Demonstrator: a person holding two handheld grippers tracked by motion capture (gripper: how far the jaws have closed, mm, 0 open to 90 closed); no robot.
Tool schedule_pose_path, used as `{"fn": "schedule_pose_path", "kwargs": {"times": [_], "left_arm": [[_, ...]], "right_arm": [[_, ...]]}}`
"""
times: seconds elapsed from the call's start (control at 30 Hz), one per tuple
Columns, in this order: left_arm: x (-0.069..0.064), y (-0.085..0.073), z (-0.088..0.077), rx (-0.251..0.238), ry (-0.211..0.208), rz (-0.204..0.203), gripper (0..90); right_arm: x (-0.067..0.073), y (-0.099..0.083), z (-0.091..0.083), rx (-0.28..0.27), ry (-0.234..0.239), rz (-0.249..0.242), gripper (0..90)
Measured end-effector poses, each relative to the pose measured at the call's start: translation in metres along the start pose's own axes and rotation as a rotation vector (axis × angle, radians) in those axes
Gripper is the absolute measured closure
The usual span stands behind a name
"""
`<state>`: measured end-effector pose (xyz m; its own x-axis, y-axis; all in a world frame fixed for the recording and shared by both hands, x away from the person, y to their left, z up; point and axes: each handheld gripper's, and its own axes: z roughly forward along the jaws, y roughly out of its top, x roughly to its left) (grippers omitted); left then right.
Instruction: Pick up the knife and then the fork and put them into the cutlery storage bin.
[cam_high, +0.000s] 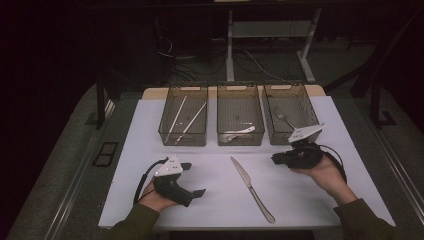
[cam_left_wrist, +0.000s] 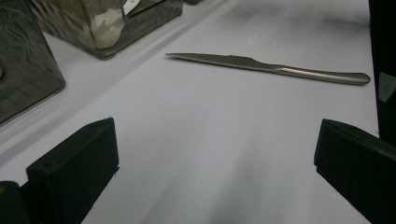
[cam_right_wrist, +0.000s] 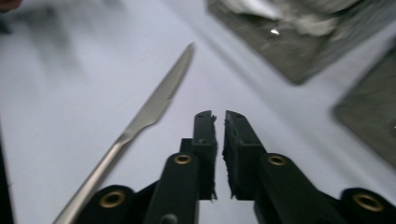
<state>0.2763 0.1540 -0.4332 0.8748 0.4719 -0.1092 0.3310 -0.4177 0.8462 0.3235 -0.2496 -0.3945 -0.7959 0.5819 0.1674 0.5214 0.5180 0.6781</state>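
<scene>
Beyond the closed right tool (cam_right_wrist: 219, 122), knife (cam_right_wrist: 154, 105), nothing gripped.

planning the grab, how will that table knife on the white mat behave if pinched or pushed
The table knife looks like polished one-piece metal, so probably stiff and rather slippery. It lies flat on the white mat, so a push would likely slide or spin it, not roll it, and pinching it looks awkward.

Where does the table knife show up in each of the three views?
High view: knife lies at centre bottom, on the white table.
Left gripper view: upper right, lying almost level.
Right gripper view: left of centre, running diagonally.
Shared landmark: the middle bin.
</scene>
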Motion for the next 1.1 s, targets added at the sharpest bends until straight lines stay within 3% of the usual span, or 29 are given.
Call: {"fn": "schedule_pose_path", "kwargs": {"times": [0.23,0.73,0.97,1.1], "left_arm": [[0.000,0.000,0.000,0.001,0.001,0.000,0.0],[-0.001,0.000,0.000,0.003,0.004,0.002,0.0],[-0.001,0.000,0.000,0.005,0.006,0.002,0.0],[-0.001,0.000,0.000,0.004,0.006,0.004,0.0]], "right_arm": [[0.030,-0.011,0.014,0.040,0.075,-0.063,89.4],[0.082,-0.026,0.037,0.115,0.157,-0.140,89.5],[0.090,-0.029,0.046,0.171,0.175,-0.208,89.5],[0.093,-0.031,0.049,0.196,0.157,-0.231,89.6]]}}
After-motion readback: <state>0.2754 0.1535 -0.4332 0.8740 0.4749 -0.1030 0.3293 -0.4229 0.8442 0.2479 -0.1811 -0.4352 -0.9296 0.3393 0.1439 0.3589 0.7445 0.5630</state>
